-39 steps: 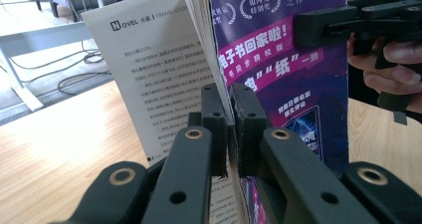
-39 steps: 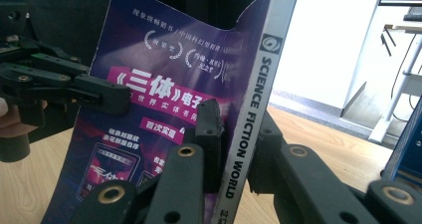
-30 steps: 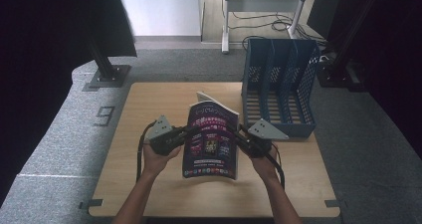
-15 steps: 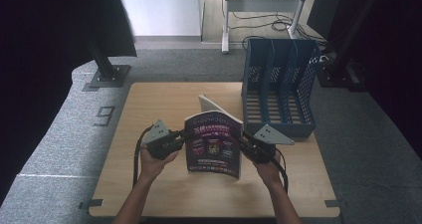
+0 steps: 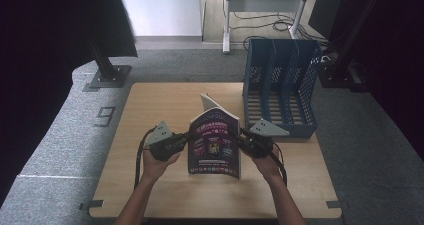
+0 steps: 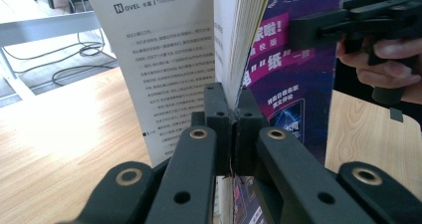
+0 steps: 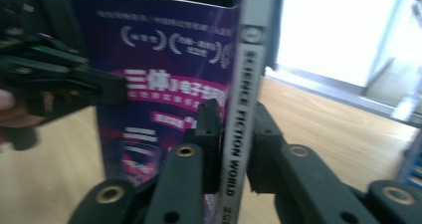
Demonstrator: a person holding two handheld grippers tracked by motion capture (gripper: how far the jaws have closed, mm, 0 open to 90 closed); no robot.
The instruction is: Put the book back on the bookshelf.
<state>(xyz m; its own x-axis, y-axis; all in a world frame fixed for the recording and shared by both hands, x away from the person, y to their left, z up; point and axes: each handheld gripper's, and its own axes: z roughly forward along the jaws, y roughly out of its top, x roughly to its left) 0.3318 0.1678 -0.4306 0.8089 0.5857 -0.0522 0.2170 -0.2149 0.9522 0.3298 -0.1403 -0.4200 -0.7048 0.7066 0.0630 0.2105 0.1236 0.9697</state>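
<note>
Magazine (image 5: 215, 144) upright over near-centre tabletop (image 5: 150, 105), pinched shut-jawed between left tool (image 5: 186, 137) and right tool (image 5: 242, 137), with blue file rack (image 5: 280, 85) far-right, nearer right tool.

Left gripper (image 5: 186, 137) and right gripper (image 5: 242, 137) face inward, fingers (image 6: 219, 109) clamped.

Wooden table (image 5: 150, 110) on grey carpet (image 5: 60, 135), dark curtains (image 5: 40, 35) around.

Magazine (image 7: 169, 84) cover print blurred, its lower edge hidden behind the right claw (image 7: 231, 134).
</note>
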